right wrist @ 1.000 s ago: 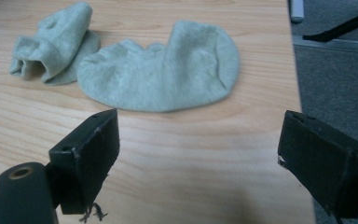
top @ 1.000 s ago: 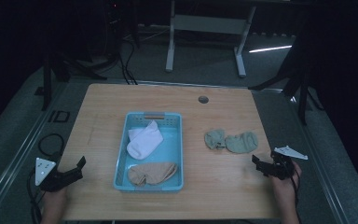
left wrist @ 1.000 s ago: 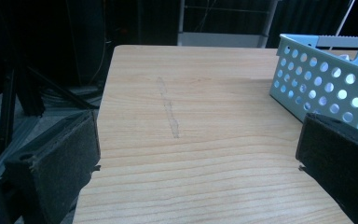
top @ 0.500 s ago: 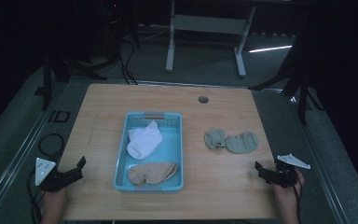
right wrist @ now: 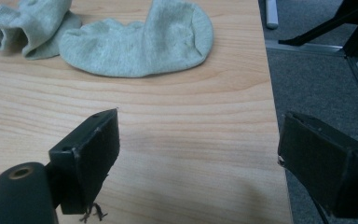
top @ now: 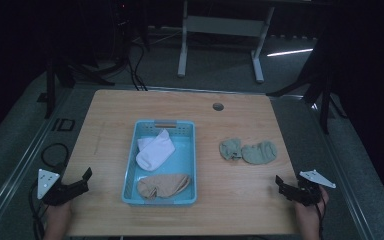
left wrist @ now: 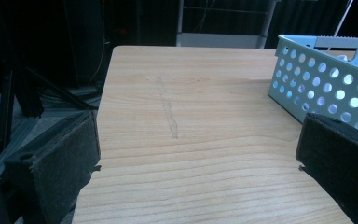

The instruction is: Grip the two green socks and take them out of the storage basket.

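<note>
We are resting both the left gripper [top: 82, 181] and the right gripper [top: 283, 184] at the near corners of the table [top: 180, 107], jaws wide and empty, probably because the green socks [top: 248, 151] are waiting outside the blue basket [top: 130, 175].

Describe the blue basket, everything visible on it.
The light blue rectangular plastic basket sits upright and flat on the wooden table, left of centre. Its walls are perforated with rows of round holes, clear in the left gripper view, and the far short wall has a handle slot. Inside, a white sock lies toward the far end and a tan sock toward the near end. No tool touches it; the pale green socks lie apart on its right.
</note>
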A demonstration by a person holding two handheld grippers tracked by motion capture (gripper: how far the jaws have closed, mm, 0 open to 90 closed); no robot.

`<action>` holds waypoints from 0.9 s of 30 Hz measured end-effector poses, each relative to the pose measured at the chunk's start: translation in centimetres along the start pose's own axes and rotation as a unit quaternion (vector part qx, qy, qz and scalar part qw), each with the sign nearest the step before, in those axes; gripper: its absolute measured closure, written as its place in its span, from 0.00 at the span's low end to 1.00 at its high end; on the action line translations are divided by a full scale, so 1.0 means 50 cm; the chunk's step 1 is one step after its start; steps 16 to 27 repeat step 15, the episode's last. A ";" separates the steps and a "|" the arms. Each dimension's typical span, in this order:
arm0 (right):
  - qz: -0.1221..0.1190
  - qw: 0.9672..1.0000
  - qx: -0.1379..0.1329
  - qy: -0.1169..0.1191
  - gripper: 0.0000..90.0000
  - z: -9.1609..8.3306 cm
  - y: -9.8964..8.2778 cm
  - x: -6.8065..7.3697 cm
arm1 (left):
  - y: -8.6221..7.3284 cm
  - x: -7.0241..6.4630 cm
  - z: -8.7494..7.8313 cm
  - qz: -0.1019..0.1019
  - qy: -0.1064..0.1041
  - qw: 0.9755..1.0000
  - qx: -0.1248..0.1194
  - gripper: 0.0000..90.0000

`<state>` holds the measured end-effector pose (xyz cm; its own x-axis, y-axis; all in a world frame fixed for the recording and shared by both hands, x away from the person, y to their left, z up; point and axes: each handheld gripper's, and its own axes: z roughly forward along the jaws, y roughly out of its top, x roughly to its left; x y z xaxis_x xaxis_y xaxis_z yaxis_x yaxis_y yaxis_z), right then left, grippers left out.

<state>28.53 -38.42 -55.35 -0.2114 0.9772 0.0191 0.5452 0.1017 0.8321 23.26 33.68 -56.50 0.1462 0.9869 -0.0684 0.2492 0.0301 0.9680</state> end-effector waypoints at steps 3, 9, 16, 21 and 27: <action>-0.007 1.000 -0.002 0.000 0.14 0.001 -0.001 0.001 | 0.000 0.000 0.000 0.001 0.000 1.000 0.000 0.00; -0.009 1.000 -0.001 -0.001 0.14 0.003 -0.003 0.000 | 0.000 0.000 0.000 0.000 0.000 1.000 -0.001 0.00; -0.012 1.000 0.001 -0.001 0.14 0.005 -0.004 0.001 | 0.000 0.000 0.000 0.000 -0.001 1.000 0.000 0.00; -0.012 1.000 0.001 -0.001 0.14 0.005 -0.004 0.001 | 0.000 0.000 0.000 0.000 -0.001 1.000 0.000 0.00; -0.012 1.000 0.001 -0.001 0.14 0.005 -0.004 0.001 | 0.000 0.000 0.000 0.000 -0.001 1.000 0.000 0.00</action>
